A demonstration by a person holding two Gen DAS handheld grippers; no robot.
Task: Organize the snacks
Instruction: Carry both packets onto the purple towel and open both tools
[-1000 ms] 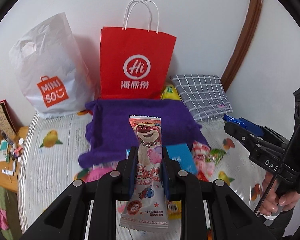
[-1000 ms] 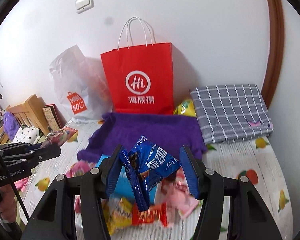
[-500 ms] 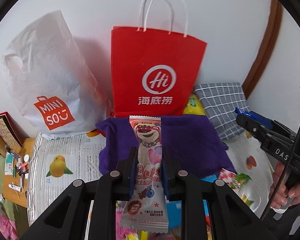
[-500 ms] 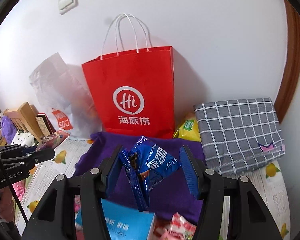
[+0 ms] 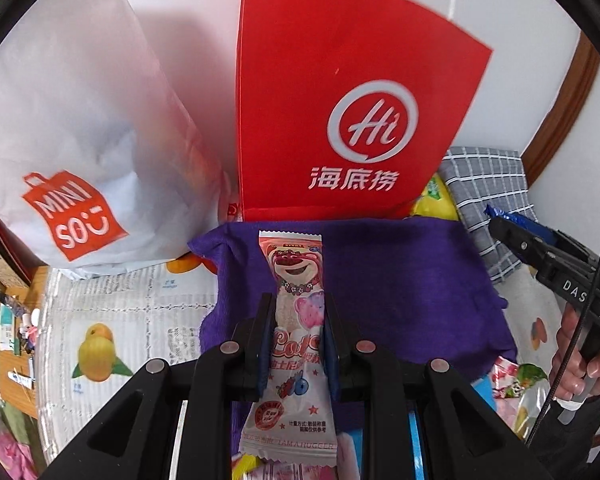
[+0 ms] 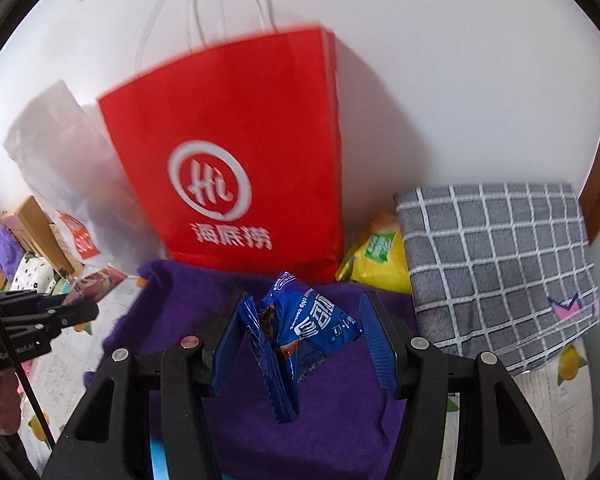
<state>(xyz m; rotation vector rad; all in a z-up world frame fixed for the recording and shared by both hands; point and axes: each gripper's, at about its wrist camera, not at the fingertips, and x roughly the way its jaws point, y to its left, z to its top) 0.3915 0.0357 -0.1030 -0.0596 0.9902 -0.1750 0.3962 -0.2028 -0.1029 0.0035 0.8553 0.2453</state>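
Observation:
My left gripper is shut on a pink bear-print snack packet, held upright over the purple cloth. My right gripper is shut on a crumpled blue cookie packet, over the same cloth. A red paper bag with a white "Hi" logo stands against the wall just beyond the cloth; it also shows in the right wrist view. The right gripper shows at the right edge of the left wrist view; the left gripper shows at the left of the right wrist view.
A white Miniso plastic bag stands left of the red bag. A yellow snack bag and a folded grey checked cloth lie to its right. Loose snacks lie on the fruit-print sheet. A brown door frame is at right.
Both grippers have moved forward and closer to the red bag, which now looms larger. Each still holds its packet. The loose snack pile has dropped out of the lower view.

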